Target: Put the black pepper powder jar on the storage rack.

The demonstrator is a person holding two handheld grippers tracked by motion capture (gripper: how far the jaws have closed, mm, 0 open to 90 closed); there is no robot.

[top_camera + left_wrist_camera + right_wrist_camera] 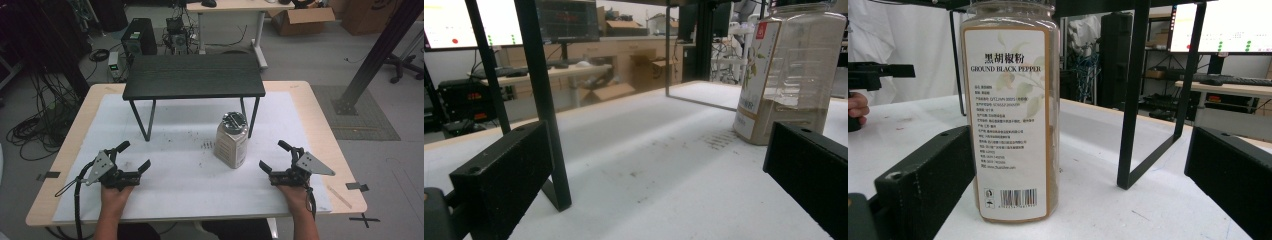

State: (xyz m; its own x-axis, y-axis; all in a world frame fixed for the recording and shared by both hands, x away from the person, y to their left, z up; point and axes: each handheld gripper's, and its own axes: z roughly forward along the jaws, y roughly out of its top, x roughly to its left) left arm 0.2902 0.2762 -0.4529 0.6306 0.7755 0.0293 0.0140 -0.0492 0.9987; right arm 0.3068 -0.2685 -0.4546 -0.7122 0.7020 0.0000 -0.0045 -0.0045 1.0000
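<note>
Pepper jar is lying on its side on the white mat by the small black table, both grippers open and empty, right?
Not quite: the high view shows the pepper jar standing upright on the white mat. The rest holds.

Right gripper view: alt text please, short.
A clear jar of ground black pepper stands upright on the white table, just ahead of the open right gripper, nearer its left jaw. A black shelf leg stands behind on the right.
</note>
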